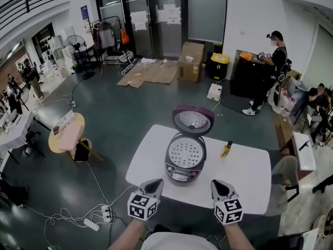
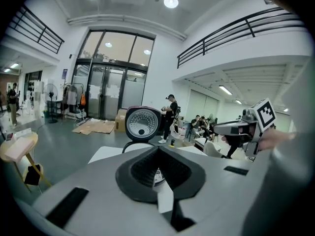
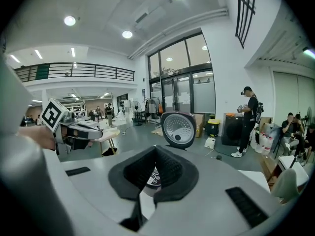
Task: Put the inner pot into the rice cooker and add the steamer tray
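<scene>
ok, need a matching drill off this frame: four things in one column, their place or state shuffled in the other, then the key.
Things
1. lid
2. steamer tray
3. small bottle
4. left tool

Place or state
A. stands on the table, to the right of the cooker
B. shut, nothing in it
C. tipped up, open
D. sits inside the cooker

Pairs: 1-C, 2-D, 3-A, 4-B
</scene>
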Demonstrator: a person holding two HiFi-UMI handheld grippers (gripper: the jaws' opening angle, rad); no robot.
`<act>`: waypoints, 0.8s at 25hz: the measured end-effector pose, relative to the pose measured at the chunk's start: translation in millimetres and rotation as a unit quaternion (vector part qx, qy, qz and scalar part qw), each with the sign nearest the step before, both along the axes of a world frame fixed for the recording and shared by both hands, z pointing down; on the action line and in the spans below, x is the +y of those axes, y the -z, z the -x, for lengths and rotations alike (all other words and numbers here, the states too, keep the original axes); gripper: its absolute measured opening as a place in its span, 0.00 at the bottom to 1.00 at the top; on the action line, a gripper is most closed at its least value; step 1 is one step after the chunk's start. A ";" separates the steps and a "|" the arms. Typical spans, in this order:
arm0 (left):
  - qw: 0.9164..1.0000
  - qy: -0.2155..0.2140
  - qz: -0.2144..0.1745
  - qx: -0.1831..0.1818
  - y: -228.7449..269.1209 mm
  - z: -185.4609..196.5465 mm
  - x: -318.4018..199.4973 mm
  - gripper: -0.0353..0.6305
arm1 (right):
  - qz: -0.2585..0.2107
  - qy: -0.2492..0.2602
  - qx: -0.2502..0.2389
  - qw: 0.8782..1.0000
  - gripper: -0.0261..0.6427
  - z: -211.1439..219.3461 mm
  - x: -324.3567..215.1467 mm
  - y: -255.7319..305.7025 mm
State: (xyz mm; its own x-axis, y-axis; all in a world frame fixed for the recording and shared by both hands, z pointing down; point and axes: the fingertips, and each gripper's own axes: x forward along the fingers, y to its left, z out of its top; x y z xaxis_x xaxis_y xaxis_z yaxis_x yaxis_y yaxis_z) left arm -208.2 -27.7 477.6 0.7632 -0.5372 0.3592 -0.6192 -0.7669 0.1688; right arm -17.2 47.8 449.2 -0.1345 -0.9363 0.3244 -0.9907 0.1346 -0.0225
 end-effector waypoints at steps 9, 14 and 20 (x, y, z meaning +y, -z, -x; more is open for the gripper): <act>0.999 -0.027 -0.015 0.019 20.6 38.9 -11.5 0.07 | -0.023 -0.035 0.000 0.999 0.06 23.4 6.1 18.9; 0.999 -0.042 -0.012 0.024 21.3 50.4 -16.5 0.07 | -0.029 -0.050 0.005 0.998 0.06 31.7 4.0 24.1; 0.998 -0.051 -0.009 0.036 25.1 46.7 -19.9 0.07 | -0.037 -0.057 -0.005 0.998 0.06 36.6 2.9 29.2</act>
State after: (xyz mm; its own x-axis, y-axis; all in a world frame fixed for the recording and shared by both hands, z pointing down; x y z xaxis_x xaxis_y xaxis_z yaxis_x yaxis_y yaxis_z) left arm -254.9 -47.6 452.5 0.8379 -0.4608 0.2925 -0.5242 -0.8286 0.1965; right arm -53.8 50.7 420.1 -0.0282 -0.9673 0.2522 -0.9994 0.0222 -0.0263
